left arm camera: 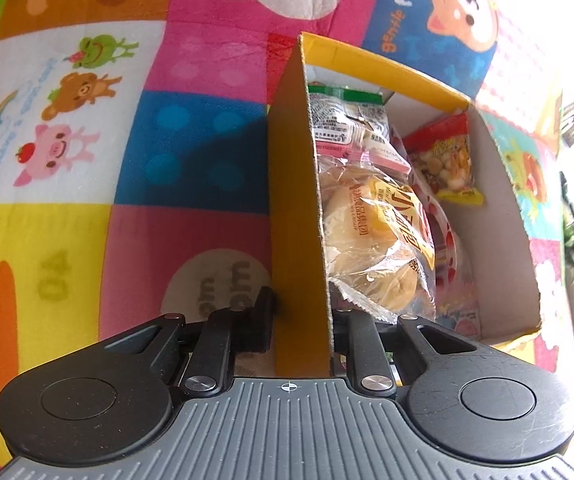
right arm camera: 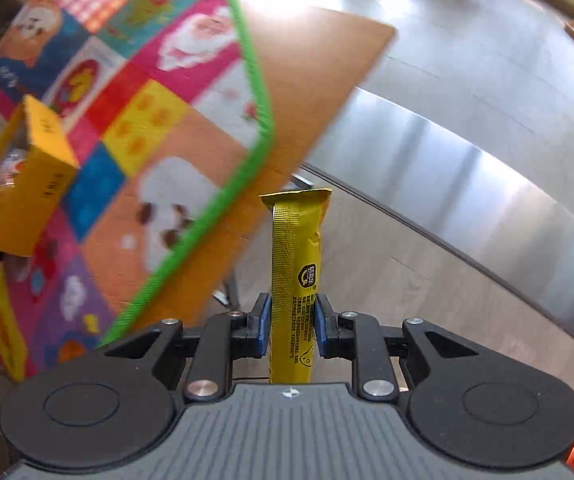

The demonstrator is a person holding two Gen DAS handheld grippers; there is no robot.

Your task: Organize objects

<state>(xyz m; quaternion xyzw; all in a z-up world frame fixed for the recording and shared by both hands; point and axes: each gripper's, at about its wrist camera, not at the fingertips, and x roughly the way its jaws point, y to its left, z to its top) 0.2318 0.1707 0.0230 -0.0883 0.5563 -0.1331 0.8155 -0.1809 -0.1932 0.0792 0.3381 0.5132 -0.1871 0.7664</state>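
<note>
The yellow box (left arm camera: 299, 216) already has several snack packets (left arm camera: 371, 224) inside. The left gripper (left arm camera: 302, 312) is clamped on its near wall. The right gripper (right arm camera: 290, 320) pinches a yellow stick sachet (right arm camera: 293, 280), lower centre of its view, not yet in the box, which sits far left on the colourful mat (right arm camera: 159, 128).

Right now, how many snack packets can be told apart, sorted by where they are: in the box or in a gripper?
In the yellow box, which the left gripper holds by its wall: 4 (green-topped packet, pink packet, bread roll bag, red-and-yellow snack bag)
In the right gripper: 1 (yellow stick packet)
Total: 5
</note>
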